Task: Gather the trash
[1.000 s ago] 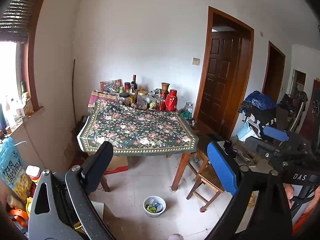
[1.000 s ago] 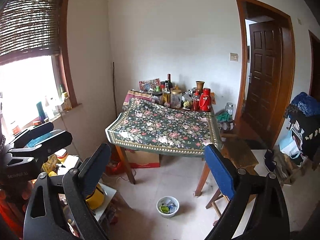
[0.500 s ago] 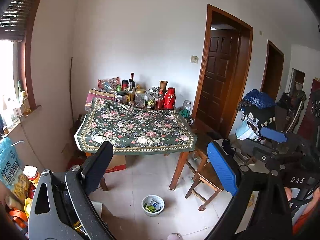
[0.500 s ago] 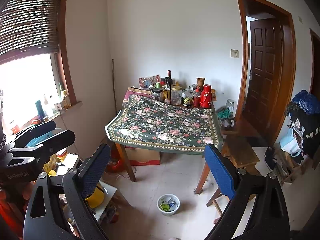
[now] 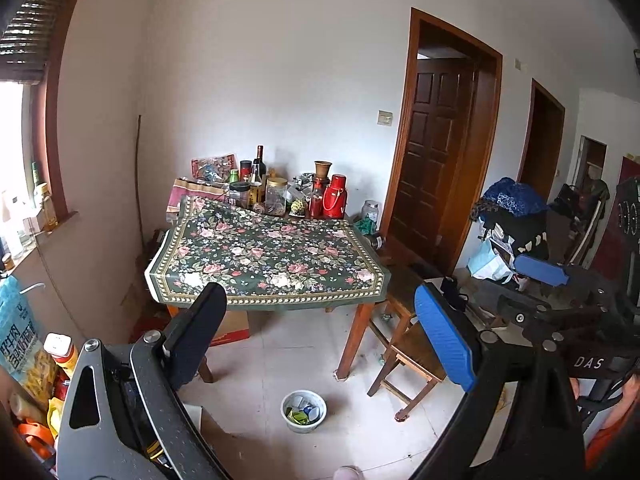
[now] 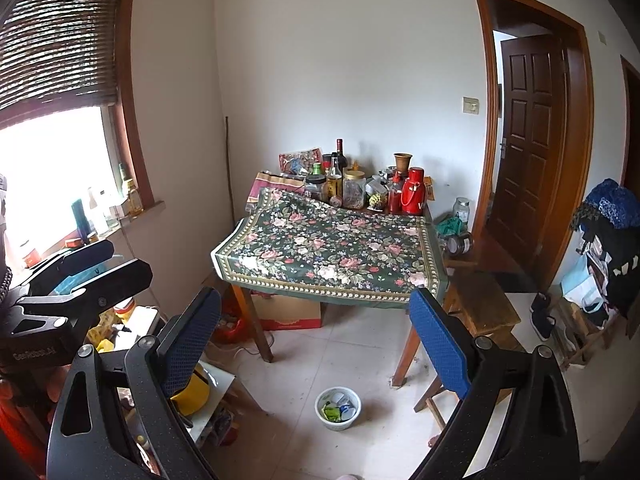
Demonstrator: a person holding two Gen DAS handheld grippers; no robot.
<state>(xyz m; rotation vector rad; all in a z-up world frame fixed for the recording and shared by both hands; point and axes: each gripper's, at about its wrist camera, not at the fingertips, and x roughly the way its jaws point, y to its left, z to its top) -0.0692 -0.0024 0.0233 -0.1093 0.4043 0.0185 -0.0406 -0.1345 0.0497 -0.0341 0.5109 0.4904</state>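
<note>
On the floor tiles by the surface's leg sits the trash bowl, scraps inside, well ahead of my tools. My left tool and right tool both gape wide, holding nothing. Floral-clothed surface stands behind the bowl.

Lived-in home: cluttered dining table, wooden doors.

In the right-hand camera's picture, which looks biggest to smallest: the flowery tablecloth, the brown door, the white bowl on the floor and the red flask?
1. Tablecloth and door: they fill similar areas, and the door stands farther back, so I will not rank them.
2. Bowl.
3. Flask, though it sits farther away than the bowl.
</note>
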